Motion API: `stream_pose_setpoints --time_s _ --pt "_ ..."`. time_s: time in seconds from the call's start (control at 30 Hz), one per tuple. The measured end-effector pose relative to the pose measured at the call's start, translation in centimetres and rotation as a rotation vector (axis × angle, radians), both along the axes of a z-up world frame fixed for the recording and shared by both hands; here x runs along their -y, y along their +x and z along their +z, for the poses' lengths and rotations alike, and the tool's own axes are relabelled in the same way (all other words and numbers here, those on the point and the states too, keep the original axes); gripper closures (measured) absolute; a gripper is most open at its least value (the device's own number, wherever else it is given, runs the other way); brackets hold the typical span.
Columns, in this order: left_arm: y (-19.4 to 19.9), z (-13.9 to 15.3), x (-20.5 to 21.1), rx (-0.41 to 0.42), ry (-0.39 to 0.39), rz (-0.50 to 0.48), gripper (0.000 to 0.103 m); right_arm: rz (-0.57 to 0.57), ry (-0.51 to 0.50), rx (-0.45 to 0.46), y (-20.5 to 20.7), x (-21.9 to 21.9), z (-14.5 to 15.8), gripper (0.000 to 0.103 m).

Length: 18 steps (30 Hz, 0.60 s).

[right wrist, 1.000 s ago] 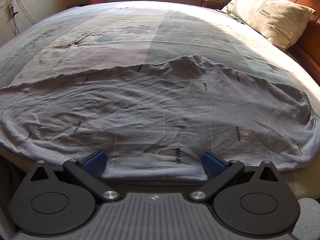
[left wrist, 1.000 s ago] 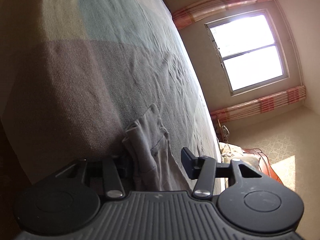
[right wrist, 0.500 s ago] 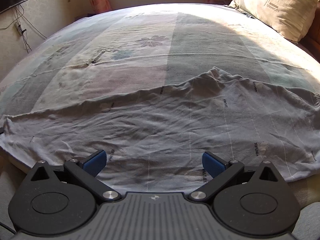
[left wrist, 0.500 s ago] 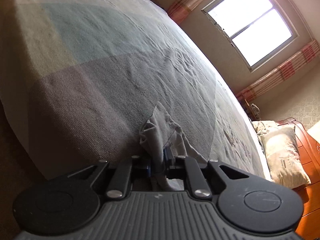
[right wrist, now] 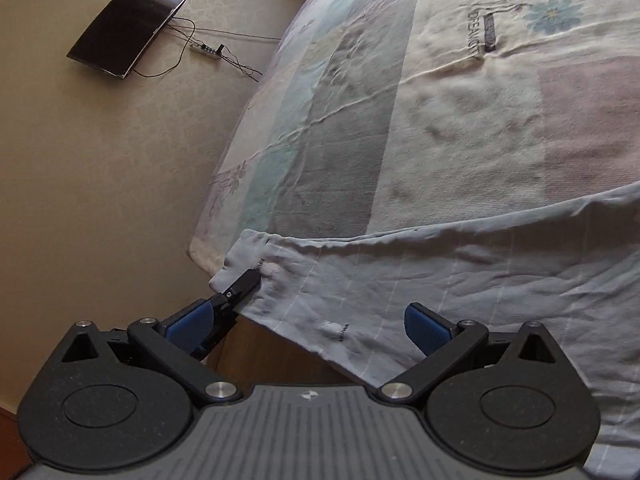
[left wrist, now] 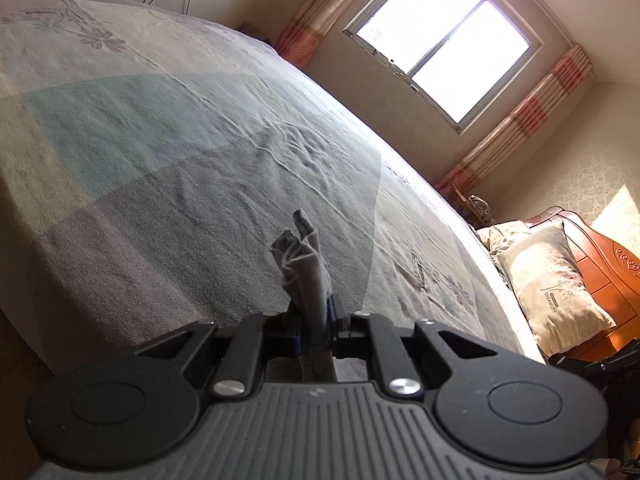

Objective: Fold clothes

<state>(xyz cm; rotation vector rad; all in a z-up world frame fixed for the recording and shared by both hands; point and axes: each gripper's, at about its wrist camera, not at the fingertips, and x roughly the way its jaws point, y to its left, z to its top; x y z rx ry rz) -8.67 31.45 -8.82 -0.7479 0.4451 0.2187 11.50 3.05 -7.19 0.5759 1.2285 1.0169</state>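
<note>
Your left gripper [left wrist: 318,330] is clamping a bunched corner of the grey garment [left wrist: 306,276], its jaws drawn together on the cloth so that a crumpled tuft is sticking up just ahead of the pads. Beyond that tuft the patchwork bedspread [left wrist: 180,128] is stretching away, with the pillow [left wrist: 554,284] lying far off to the right of the claw and the window [left wrist: 440,40] glowing above and ahead. Your right gripper [right wrist: 310,322] is standing with its blue pads [right wrist: 424,324] wide apart, gripping nothing. The same garment [right wrist: 460,276] is lying spread along the near edge of the bed, directly ahead of and between those open jaws, its hem hanging just over the edge. To the left of the right claw, the left gripper's black finger [right wrist: 240,284] is pinching the garment's corner. A dark television [right wrist: 126,26] is sitting on the wall, far ahead to the left.
</note>
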Motion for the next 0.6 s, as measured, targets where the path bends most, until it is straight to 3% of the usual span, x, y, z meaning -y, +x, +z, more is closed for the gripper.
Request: stream_pose_setpoints --time_s 0.13,0.2,0.37,0.6 --pt "-0.1 -0.1 0.1 0.004 -0.006 0.001 0.092 0.014 0.021 -0.154 0.1 -3.5 -2.6 0.0" --pt "-0.1 -0.1 0.0 0.003 -0.004 0.003 0.092 0.009 0.002 -0.186 -0.1 -4.6 -3.4 0.0" --pt "0.1 -0.3 -0.1 0.005 -0.004 0.005 0.092 0.002 -0.036 -0.209 -0.4 -6.2 -4.3 0.0" --pt "0.3 -0.7 -0.1 0.003 -0.004 -0.002 0.092 -0.05 -0.113 -0.164 1.1 -8.1 -4.2 0.0"
